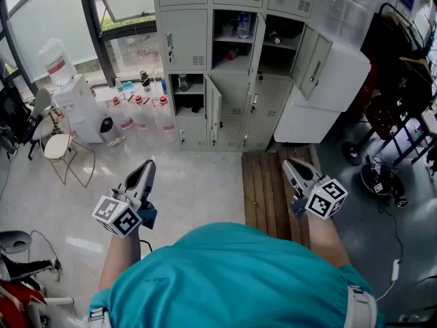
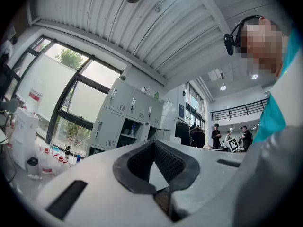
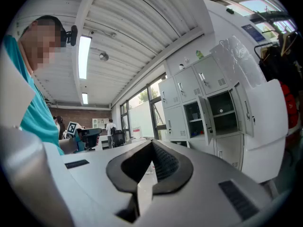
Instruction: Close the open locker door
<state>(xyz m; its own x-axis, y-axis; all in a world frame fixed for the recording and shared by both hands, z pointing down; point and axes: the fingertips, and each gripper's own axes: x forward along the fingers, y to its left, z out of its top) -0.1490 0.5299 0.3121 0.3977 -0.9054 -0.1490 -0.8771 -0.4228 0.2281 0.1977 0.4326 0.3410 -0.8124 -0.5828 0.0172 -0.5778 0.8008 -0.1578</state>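
Note:
A bank of grey lockers (image 1: 225, 60) stands ahead against the wall, a few steps away. Three of its doors hang open: a middle one seen edge-on (image 1: 257, 38), one at the right (image 1: 315, 61) and a lower one (image 1: 214, 106). The open compartments hold a bottle and small items. My left gripper (image 1: 149, 164) and right gripper (image 1: 288, 162) are held level in front of me, well short of the lockers, both shut on nothing. The lockers (image 2: 128, 117) show beyond the left gripper (image 2: 152, 143). The right gripper (image 3: 152, 143) faces the open doors (image 3: 204, 117).
A wooden pallet (image 1: 270, 190) lies on the floor before the lockers' right half. A large white box (image 1: 328, 94) leans at their right, beside a black rack (image 1: 396, 67). A water dispenser (image 1: 65, 87), floor bottles (image 1: 140, 108) and a chair (image 1: 58, 142) stand left.

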